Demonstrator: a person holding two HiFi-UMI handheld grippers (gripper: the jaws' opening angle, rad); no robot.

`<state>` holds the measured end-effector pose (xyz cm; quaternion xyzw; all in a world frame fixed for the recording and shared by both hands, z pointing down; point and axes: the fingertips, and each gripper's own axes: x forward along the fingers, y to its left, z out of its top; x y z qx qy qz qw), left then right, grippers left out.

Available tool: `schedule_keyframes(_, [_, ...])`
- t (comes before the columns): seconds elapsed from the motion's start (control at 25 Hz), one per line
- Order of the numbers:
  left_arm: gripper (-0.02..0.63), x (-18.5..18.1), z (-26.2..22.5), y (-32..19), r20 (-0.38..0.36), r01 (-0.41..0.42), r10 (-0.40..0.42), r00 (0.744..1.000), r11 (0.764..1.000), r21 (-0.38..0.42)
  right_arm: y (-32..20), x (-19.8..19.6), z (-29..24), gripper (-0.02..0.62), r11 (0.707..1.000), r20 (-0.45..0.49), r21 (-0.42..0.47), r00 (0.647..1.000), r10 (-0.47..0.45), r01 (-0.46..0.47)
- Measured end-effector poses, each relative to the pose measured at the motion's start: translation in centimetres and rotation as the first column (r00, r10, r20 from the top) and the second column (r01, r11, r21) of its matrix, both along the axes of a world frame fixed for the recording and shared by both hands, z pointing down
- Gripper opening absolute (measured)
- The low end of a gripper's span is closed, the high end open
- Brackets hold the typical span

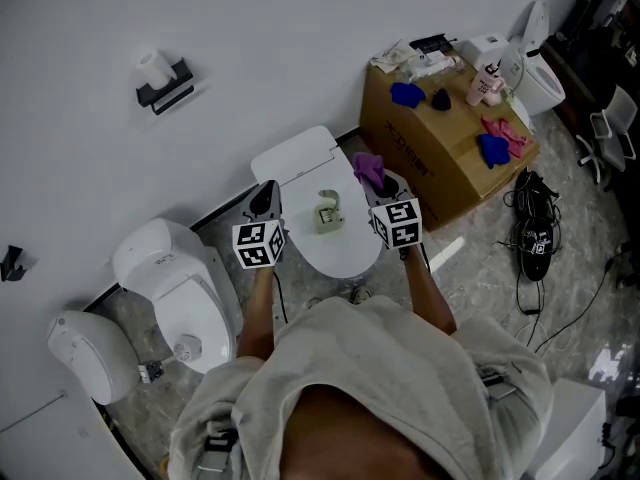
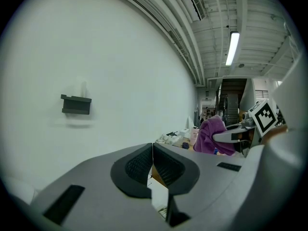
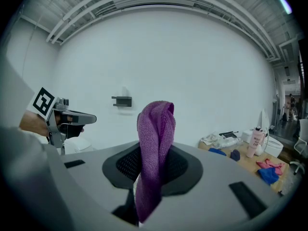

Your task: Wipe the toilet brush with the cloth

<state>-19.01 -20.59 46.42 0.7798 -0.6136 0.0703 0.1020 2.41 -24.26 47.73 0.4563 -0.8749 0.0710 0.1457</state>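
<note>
White wall and grey floor frame the head view, with a closed toilet lid [image 1: 345,253] under both tools. What I take for the toilet brush [image 1: 328,211], small and pale green, stands on that lid between the two sets of fingers. It is slightly nearer the right gripper [image 1: 380,190], which carries the purple cloth [image 1: 367,167]. Its long axis is too small to read. The left gripper [image 1: 266,198] flanks its other side.

Left gripper view: fingers [image 2: 139,165] pressed together on nothing, aimed at the wall.

Right gripper view: fingers [image 3: 126,163] clamp the cloth [image 3: 155,143], which rises above them. The brush lies below, out of sight.
</note>
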Motion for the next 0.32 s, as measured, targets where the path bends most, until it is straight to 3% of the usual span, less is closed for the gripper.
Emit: schedule_keyframes(0.32, [0.020, 0.30, 0.09, 0.51, -0.001, -0.004, 0.004, 1.000, 1.000, -0.006, 0.49, 0.03, 0.02, 0.101, 1.000, 0.003, -0.005, 1.000, -0.003, 0.003])
